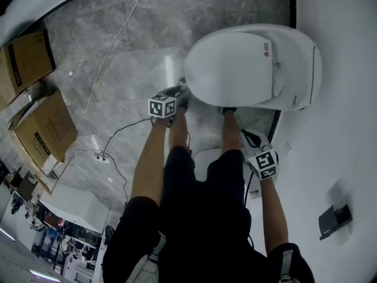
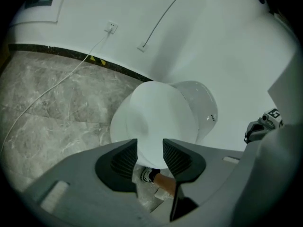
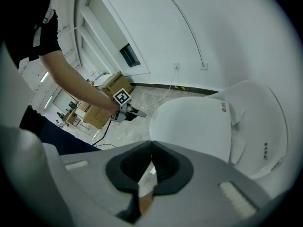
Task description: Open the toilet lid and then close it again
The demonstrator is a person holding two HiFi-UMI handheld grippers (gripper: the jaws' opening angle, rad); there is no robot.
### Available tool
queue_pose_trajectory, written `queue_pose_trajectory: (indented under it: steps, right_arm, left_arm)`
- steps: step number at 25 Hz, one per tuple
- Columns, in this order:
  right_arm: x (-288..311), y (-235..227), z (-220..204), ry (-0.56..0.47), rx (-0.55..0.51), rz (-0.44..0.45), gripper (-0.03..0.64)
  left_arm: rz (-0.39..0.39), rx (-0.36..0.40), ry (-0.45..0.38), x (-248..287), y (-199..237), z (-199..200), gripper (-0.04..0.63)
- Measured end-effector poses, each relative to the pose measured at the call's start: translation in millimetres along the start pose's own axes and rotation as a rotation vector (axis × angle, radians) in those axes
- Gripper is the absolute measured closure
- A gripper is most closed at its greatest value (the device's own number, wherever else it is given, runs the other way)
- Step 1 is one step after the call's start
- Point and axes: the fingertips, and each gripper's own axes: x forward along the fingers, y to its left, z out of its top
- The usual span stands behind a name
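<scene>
A white toilet stands against the white wall with its lid (image 1: 235,66) down over the bowl. My left gripper (image 1: 180,94) hangs just off the lid's front left edge, beside the person's shoe. Its jaws stand open with nothing gripped; in the left gripper view the lid (image 2: 156,122) shows beyond the gap of the left gripper (image 2: 150,150). My right gripper (image 1: 252,137) is lower, by the person's right leg and short of the toilet's front right. In its own view the right gripper (image 3: 151,150) is shut and empty, with the lid (image 3: 194,126) ahead of it.
The person's legs and shoes stand right in front of the bowl. Cardboard boxes (image 1: 44,128) line the left side of the grey marble floor. A white cable (image 1: 112,46) runs across the floor to a wall socket (image 2: 111,27). A dark object (image 1: 334,220) sits at the right.
</scene>
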Motion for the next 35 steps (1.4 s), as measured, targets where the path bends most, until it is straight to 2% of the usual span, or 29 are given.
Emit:
queue_pose_trajectory:
  steps: [4, 9, 13, 17, 19, 25, 28, 31, 35]
  right_arm:
    - [9.8, -3.0, -20.9, 0.023, 0.015, 0.02, 0.614]
    - [17.3, -10.3, -40.4, 0.054, 0.043, 0.028, 0.614]
    - [20.5, -17.9, -46.1, 0.067, 0.068, 0.026, 0.614]
    - [21.6, -21.6, -43.9, 0.062, 0.074, 0.029, 0.614]
    - [21.5, -21.2, -42.7, 0.058, 0.074, 0.031, 0.614]
    - [19.4, -19.6, -40.7, 0.051, 0.081, 0.032, 0.614]
    - [19.1, -20.9, -41.7, 0.048, 0.085, 0.029, 0.614]
    - [19.3, -17.7, -40.1, 0.042, 0.087, 0.035, 0.614]
    - [18.8, -15.2, -37.7, 0.038, 0.084, 0.034, 0.614]
  left_arm:
    - [-0.043, -0.025, 0.015, 26.2, 2.6, -8.3, 0.404]
    - [0.035, -0.052, 0.013, 42.4, 21.1, -6.0, 0.383]
    - [0.029, -0.061, -0.006, 53.6, 15.6, 0.0, 0.383]
    - [0.078, -0.151, -0.05, 55.6, 19.3, 5.2, 0.377]
    - [0.075, -0.2, -0.077, 53.8, 19.0, 5.3, 0.376]
    - [0.038, -0.224, -0.093, 49.1, 14.7, 6.4, 0.376]
    - [0.022, -0.239, -0.106, 45.5, 14.1, 8.7, 0.381]
    - [0.035, -0.225, -0.105, 40.7, 14.8, 8.8, 0.435]
    - [0.034, -0.239, -0.121, 32.7, 13.8, 9.5, 0.46]
